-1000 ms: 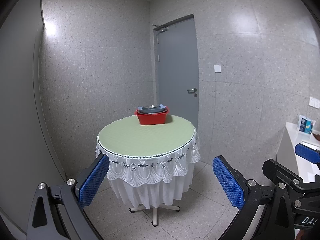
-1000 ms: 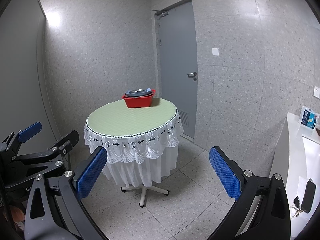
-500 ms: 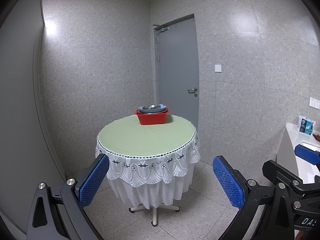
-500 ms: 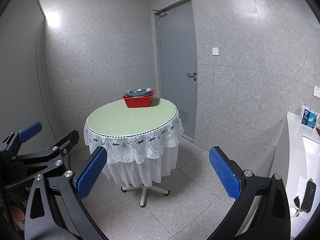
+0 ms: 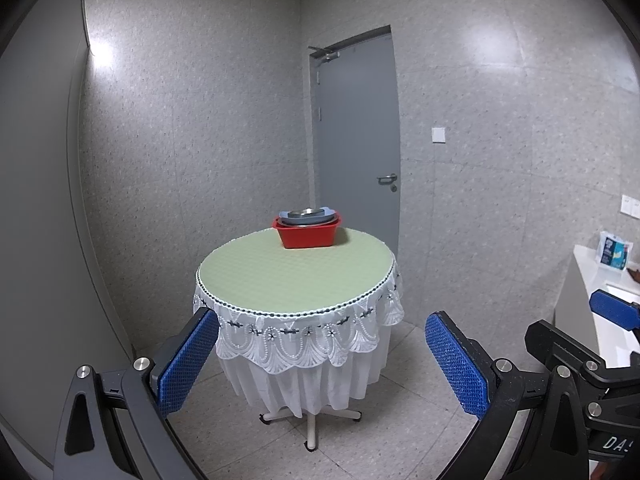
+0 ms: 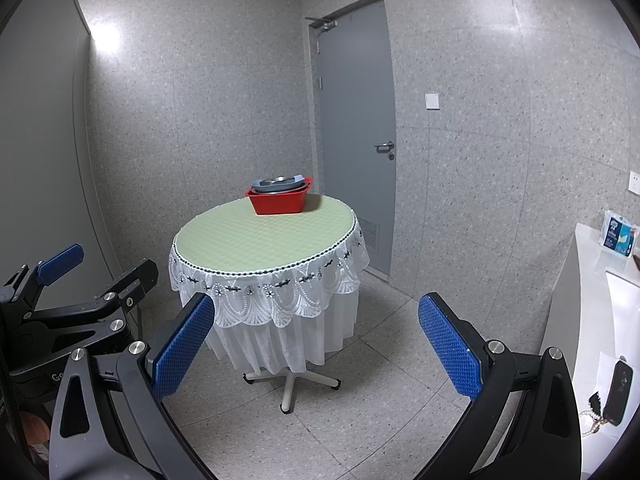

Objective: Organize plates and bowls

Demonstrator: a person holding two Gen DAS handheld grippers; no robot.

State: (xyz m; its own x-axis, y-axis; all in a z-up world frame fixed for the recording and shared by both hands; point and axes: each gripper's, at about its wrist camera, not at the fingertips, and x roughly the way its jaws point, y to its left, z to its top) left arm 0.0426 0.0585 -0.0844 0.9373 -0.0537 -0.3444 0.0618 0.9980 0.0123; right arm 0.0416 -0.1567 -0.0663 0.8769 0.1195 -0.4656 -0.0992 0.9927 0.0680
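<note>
A red rectangular basin (image 5: 308, 234) stands at the far side of a round table (image 5: 292, 272) with a green top and white lace skirt. Stacked grey-blue and metal dishes (image 5: 306, 216) sit in the basin. The basin (image 6: 279, 202) and dishes (image 6: 280, 184) also show in the right wrist view, on the table (image 6: 260, 244). My left gripper (image 5: 322, 356) is open and empty, well short of the table. My right gripper (image 6: 314, 338) is open and empty, also short of the table. The left gripper (image 6: 76, 296) shows at the left of the right wrist view.
A grey door (image 5: 356, 140) is behind the table. A white counter (image 6: 592, 304) at the right holds a tissue pack (image 6: 618, 238) and a key fob (image 6: 618, 386). The table stands on a star base (image 6: 290, 384) on a tiled floor. Grey walls close in at left and behind.
</note>
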